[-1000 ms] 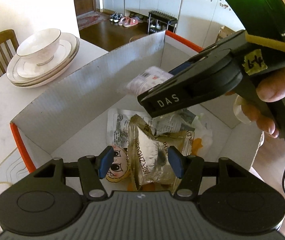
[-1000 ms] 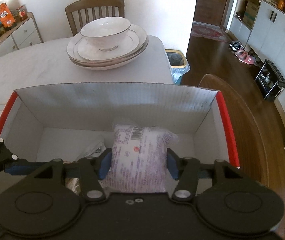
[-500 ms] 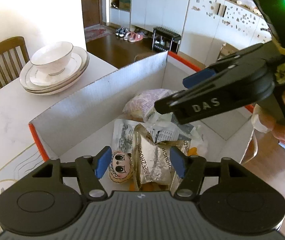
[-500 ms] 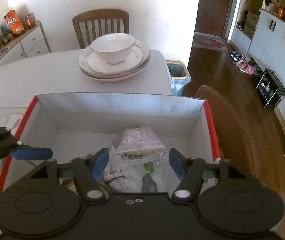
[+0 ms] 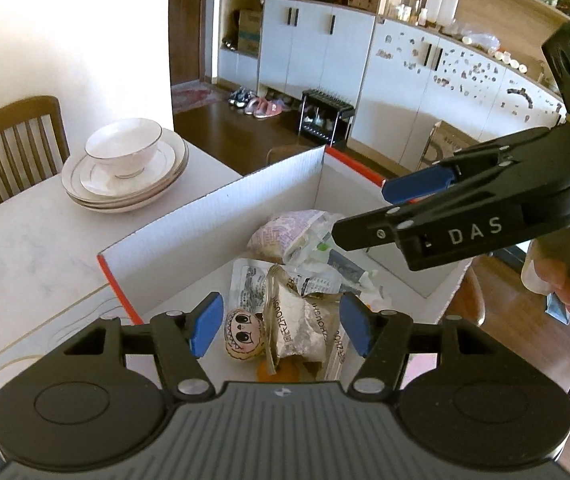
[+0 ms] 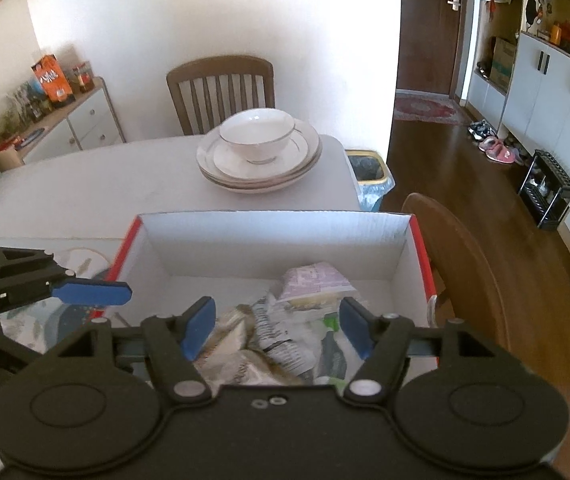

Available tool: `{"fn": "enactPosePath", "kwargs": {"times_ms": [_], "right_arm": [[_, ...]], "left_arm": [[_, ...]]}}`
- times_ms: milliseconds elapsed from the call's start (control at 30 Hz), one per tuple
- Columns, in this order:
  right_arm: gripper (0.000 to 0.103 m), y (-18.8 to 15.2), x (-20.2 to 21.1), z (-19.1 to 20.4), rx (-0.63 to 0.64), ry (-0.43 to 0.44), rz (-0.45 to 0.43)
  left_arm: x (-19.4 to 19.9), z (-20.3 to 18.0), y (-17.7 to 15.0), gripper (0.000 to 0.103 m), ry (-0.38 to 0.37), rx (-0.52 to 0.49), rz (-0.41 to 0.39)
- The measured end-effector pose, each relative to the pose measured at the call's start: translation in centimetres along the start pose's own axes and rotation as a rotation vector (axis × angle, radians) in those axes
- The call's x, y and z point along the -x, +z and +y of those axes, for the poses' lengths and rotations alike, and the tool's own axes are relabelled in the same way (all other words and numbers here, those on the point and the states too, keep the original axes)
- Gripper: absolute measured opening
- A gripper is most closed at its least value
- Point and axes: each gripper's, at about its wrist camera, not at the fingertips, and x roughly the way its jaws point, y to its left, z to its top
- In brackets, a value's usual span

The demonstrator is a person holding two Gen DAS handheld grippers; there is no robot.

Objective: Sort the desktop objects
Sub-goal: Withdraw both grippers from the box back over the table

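Both grippers have let go and lifted; left gripper (image 5: 279,329) and right gripper (image 6: 276,330) hang with fingers apart, empty. Purple-printed snack pack (image 6: 314,279) lies in the cardboard box (image 6: 277,227); light, soft, crinkly, so I'd pinch its middle gently.

Your packets (image 6: 309,320) lie in the box (image 6: 277,236) on the table (image 6: 97,184), with the stacked dishes (image 6: 259,156) behind it.
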Motion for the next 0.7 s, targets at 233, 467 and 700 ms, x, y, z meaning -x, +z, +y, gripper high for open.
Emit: {"fn": "enactPosePath", "kwargs": {"times_ms": [233,467,700], "right_arm": [[0.07,-1.0,1.8,2.1,-0.012,-0.004,-0.044],[0.074,-2.2,3.0,5.0,-0.01,-0.017,-0.076],[0.082,-3.5,3.5,8.4,-0.016,-0.01,-0.095]], "left_arm": [[2.9,0.9,-1.2,0.063,-0.016,0.006,-0.044],[6.2,2.5,-2.8,0.063,-0.012,-0.006,-0.097],[10.2,4.6,-4.8,0.07,0.002,-0.016,-0.146]]}}
